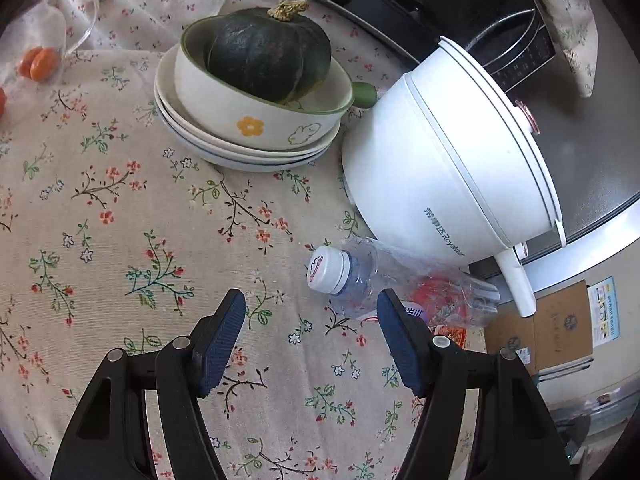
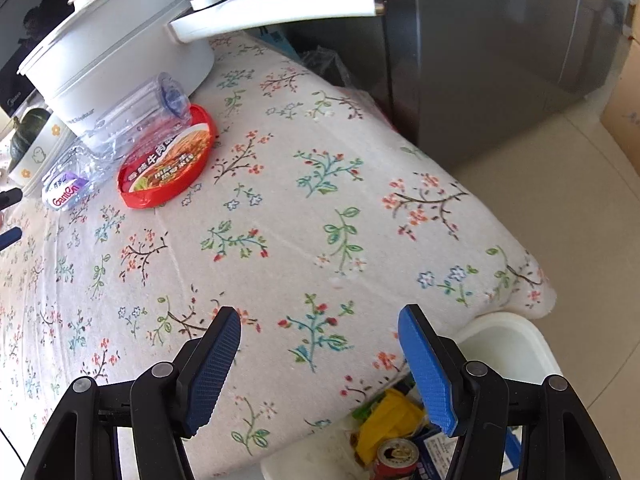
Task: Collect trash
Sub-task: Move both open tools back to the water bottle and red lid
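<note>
A crushed clear plastic bottle (image 1: 384,280) with a white cap lies on the flowered tablecloth, just ahead and right of my left gripper (image 1: 310,300), which is open with nothing between its pads. The same bottle (image 2: 116,132) shows at the far left of the right wrist view, resting partly on a red instant-noodle lid (image 2: 168,164). My right gripper (image 2: 320,316) is open over the cloth near the table's corner, holding nothing. Below that corner stands a white bin (image 2: 508,344) holding a can (image 2: 396,458) and yellow wrapping.
A white electric pot (image 1: 436,160) with a long handle stands right beside the bottle. Behind it, stacked plates carry a bowl (image 1: 260,116) with a dark green squash (image 1: 268,52). Orange fruits (image 1: 40,63) lie far left. A dark fridge (image 2: 500,40) stands past the table edge.
</note>
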`<action>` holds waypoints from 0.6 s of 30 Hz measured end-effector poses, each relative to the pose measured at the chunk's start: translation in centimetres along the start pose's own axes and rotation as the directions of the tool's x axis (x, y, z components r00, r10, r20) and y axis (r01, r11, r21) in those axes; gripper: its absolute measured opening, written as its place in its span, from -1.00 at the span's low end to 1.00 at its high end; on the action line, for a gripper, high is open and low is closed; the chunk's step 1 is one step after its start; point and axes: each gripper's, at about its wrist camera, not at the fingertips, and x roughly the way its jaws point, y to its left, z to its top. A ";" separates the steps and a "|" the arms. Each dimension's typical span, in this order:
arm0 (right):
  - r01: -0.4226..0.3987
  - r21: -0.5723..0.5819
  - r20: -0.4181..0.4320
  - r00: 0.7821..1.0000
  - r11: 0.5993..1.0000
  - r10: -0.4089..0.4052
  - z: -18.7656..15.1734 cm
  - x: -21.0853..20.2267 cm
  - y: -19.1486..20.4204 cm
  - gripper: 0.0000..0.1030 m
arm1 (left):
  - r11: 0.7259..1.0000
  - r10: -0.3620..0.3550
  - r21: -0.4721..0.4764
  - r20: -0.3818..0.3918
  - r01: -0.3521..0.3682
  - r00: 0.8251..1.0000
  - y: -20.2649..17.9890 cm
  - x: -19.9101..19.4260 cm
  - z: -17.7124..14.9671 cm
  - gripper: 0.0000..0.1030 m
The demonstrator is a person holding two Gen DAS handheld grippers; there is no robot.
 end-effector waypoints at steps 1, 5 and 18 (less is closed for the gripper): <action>-0.013 -0.002 -0.003 1.000 1.000 0.013 0.1 0.2 0.4 0.37 | 1.000 -0.018 -0.011 -0.007 0.018 1.000 0.1 0.2 0.1 0.35; -0.049 -0.015 0.001 0.999 0.999 0.049 0.9 0.6 2.2 0.37 | 0.993 -0.114 -0.005 0.000 0.114 0.994 -1.7 0.2 0.3 0.34; -0.099 0.016 -0.011 0.995 0.995 0.099 1.6 1.9 2.7 0.37 | 0.694 0.153 0.683 0.168 -0.227 0.974 -13.8 4.1 -4.3 0.46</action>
